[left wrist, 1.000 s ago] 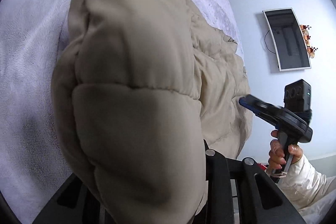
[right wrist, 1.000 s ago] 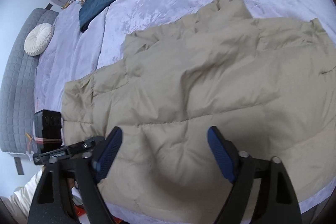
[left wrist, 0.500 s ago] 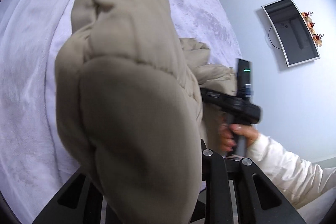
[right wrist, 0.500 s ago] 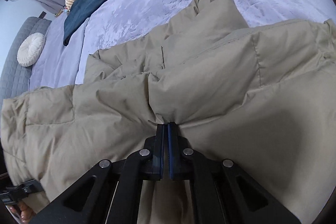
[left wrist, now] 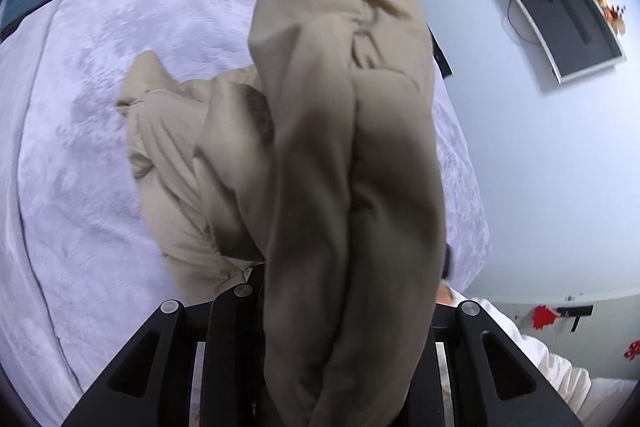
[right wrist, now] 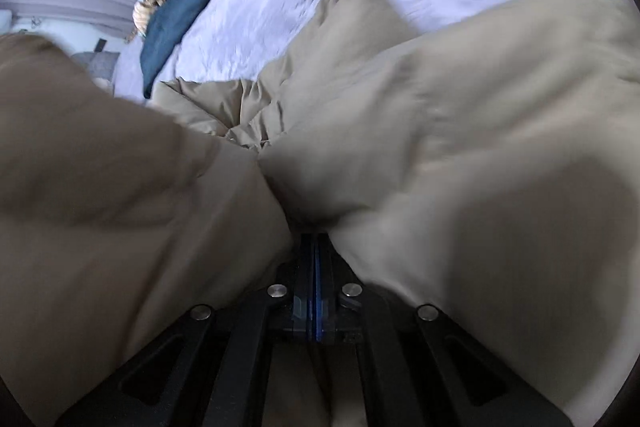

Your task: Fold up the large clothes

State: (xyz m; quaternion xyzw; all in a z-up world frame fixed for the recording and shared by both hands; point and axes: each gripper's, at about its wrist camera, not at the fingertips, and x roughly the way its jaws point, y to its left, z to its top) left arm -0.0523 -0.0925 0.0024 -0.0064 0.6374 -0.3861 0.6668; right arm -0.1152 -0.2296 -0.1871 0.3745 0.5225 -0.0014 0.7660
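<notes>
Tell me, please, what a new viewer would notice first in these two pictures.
A puffy beige coat fills both views, bunched and lifted off the pale lilac bed cover. The right tongs are shut on a pinch of it. Folded blue jeans lie further up the bed.

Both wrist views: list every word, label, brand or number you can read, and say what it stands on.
No text can be read in either view.
Red shapes on the wall, left wrist view: maybe a sign or decoration, too small and blurred to read.
Beige puffer jacket, blue jeans, wall screen: no lettering shows.
</notes>
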